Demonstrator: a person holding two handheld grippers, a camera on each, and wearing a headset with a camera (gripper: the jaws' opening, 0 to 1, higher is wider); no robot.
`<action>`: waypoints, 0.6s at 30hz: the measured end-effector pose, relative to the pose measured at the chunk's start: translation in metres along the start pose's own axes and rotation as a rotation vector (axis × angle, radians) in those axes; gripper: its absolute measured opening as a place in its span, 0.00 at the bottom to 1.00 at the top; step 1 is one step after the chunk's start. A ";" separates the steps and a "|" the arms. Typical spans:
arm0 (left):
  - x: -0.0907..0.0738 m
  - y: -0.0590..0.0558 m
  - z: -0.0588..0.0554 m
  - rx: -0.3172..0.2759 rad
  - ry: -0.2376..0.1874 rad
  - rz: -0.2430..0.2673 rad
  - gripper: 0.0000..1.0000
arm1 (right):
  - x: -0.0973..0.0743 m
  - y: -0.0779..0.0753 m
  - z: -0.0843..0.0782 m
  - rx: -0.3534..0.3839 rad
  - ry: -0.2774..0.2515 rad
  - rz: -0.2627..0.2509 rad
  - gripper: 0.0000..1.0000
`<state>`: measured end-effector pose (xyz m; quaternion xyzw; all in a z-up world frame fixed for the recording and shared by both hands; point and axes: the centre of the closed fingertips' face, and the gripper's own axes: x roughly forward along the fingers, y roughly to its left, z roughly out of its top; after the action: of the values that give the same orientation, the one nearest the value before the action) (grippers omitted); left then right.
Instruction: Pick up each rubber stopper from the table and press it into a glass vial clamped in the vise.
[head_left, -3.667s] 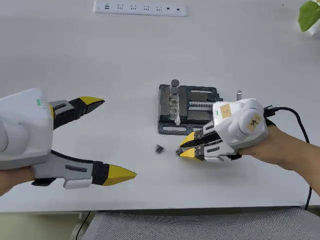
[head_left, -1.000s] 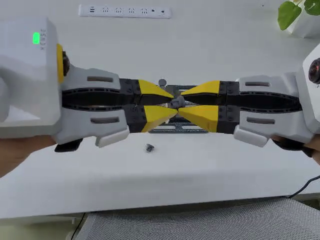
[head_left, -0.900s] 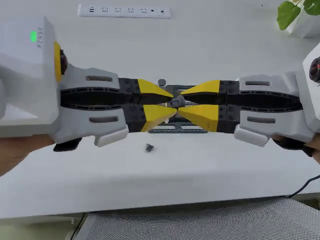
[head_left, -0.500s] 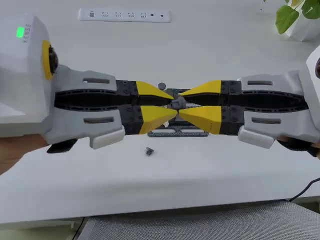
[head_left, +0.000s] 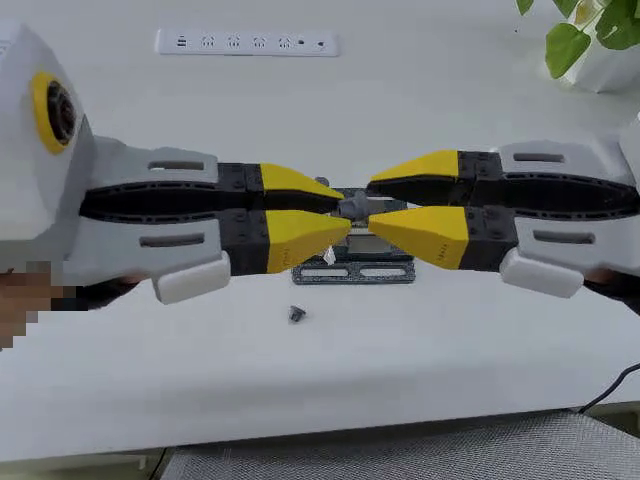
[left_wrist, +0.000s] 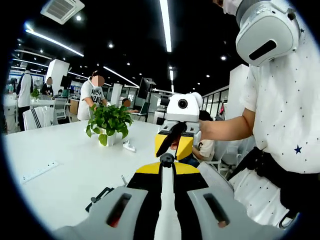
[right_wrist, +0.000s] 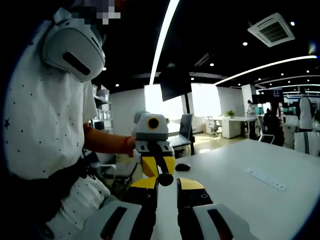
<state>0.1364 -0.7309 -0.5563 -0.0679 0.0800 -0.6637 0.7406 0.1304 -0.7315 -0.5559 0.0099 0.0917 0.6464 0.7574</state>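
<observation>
Both grippers meet tip to tip in mid-air over the vise (head_left: 355, 271). A dark grey rubber stopper (head_left: 354, 207) sits between them. My left gripper (head_left: 345, 208) comes in from the left and is shut on the stopper (left_wrist: 166, 160). My right gripper (head_left: 371, 203) comes in from the right, its jaws slightly parted around the stopper (right_wrist: 165, 179). A second stopper (head_left: 296, 314) lies on the table in front of the vise. The grippers hide the vials.
A white power strip (head_left: 245, 42) lies at the back of the white table. A potted plant (head_left: 580, 40) stands at the back right. The table's front edge runs close below the grippers. People and desks fill the room behind.
The right gripper brought a stopper up from the table to the left gripper's tips. Since half a second ago the right jaws have parted and drawn slightly right; the left stays shut on it.
</observation>
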 end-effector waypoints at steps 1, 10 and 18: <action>0.000 -0.001 0.002 -0.003 -0.007 -0.005 0.03 | 0.000 0.001 0.001 -0.003 -0.006 0.003 0.10; 0.000 -0.007 0.008 -0.037 -0.043 -0.034 0.03 | -0.001 0.004 0.006 0.016 -0.027 0.037 0.10; -0.001 -0.010 0.009 -0.045 -0.050 -0.048 0.03 | -0.002 0.005 0.007 0.011 -0.034 0.048 0.08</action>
<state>0.1287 -0.7313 -0.5456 -0.1027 0.0748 -0.6773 0.7246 0.1259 -0.7316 -0.5476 0.0271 0.0823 0.6635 0.7431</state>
